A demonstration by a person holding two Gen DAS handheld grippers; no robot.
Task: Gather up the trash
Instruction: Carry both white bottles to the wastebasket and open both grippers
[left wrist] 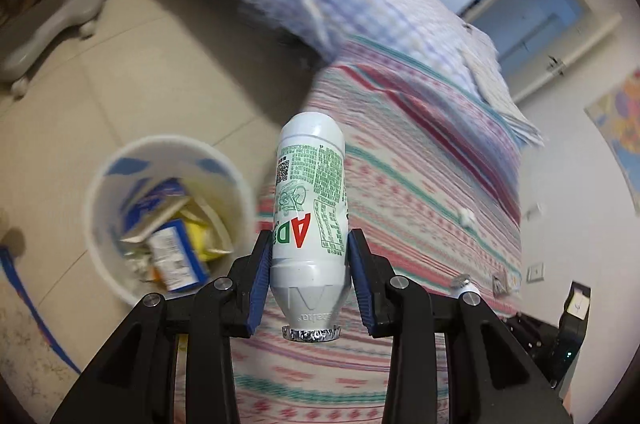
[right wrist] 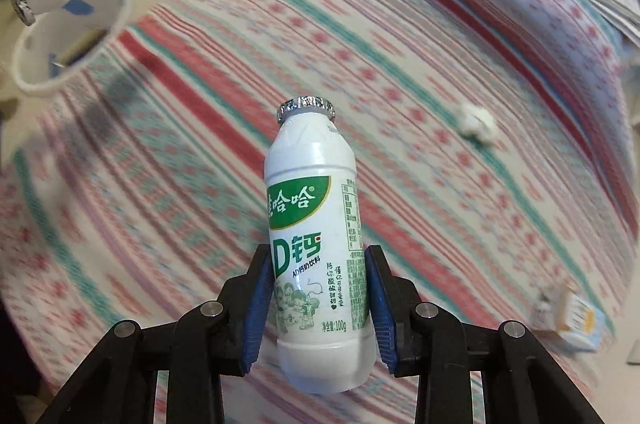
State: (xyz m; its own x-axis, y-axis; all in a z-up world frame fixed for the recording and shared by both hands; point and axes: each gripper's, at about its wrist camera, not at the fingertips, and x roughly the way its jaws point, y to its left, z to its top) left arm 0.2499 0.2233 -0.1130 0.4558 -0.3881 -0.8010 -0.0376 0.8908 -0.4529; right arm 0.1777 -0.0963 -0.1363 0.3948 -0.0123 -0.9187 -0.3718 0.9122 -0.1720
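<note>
Blue pads of the left claw [left wrist: 310, 274] pinch a small white drink bottle [left wrist: 309, 207] around its lower body, foil-capped mouth turned toward the camera and base pointing away, out over the edge of the striped bed [left wrist: 420, 207]. Just to its left, down on the tiled floor, stands the white trash bin [left wrist: 100, 191] — already holding wrappers and a blue carton. The right claw [right wrist: 318, 298] grips a second bottle of the same kind [right wrist: 316, 248], clamped on the label near the base, foil cap [right wrist: 306, 108] away from the camera, above the bedspread.

Both bottles look like thin, light plastic (probably empty or nearly so), stiff enough to hold their shape between the pads yet smooth-sided, so a hold on the straight label band seems safer than on the tapered shoulder or the rounded base, where they could squirt out.

Other litter waits on the bed: a crumpled white tissue [right wrist: 475, 123] well beyond the right bottle, and a small blue-and-yellow carton [right wrist: 576, 320] at the right edge. My guess is the left bottle drops first — it sits nearer the bin's mouth.
</note>
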